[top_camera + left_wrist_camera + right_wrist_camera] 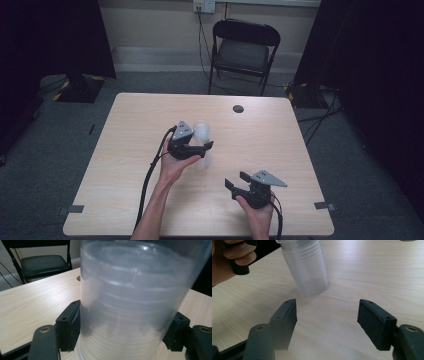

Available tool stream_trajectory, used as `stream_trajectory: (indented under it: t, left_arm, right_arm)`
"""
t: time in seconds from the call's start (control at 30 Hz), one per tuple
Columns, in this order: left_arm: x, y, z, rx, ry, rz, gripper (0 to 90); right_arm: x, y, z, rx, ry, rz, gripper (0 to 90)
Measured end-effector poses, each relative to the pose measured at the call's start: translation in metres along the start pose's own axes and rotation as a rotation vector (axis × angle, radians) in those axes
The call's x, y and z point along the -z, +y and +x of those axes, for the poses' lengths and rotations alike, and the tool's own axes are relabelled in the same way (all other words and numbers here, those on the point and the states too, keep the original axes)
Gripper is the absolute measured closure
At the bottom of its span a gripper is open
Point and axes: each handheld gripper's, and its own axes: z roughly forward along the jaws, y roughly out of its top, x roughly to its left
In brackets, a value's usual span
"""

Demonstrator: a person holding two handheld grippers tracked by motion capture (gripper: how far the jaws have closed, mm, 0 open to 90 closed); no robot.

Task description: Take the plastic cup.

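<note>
the high view is looking dim and slightly soft, with the surroundings sinking into near black on both sides while the pale desk is catching even light from overhead. the stack of clear plastic cups is showing there as a hazy, smeared blur. in the left gripper view the stack is sitting too close for focus, milky, with a small glare spot near its top. in the right gripper view the stack's base is blurring and a faint shadow is lying beneath it.
</note>
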Motion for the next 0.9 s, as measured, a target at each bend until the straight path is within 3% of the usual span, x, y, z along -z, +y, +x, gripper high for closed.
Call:
stream_trajectory:
  t: [0.17,0.3,0.5,0.9]
  left_arm:
    - [0.003,0.002,0.001,0.002,0.002,-0.011,30.2]
    - [0.003,0.002,0.002,0.031,-0.016,-0.023,30.7]
    - [0.005,0.007,0.002,0.011,-0.007,-0.032,30.9]
    - [0.011,0.019,-0.001,0.011,-0.003,-0.063,31.2]
  right_arm:
    - [0.000,0.000,0.000,0.002,-0.001,0.001,31.4]
    - [0.000,0.000,0.000,-0.001,0.001,0.002,31.4]
    - [-0.001,-0.001,0.000,0.009,0.008,0.001,31.1]
    - [-0.001,-0.002,-0.002,0.014,0.008,-0.006,31.1]
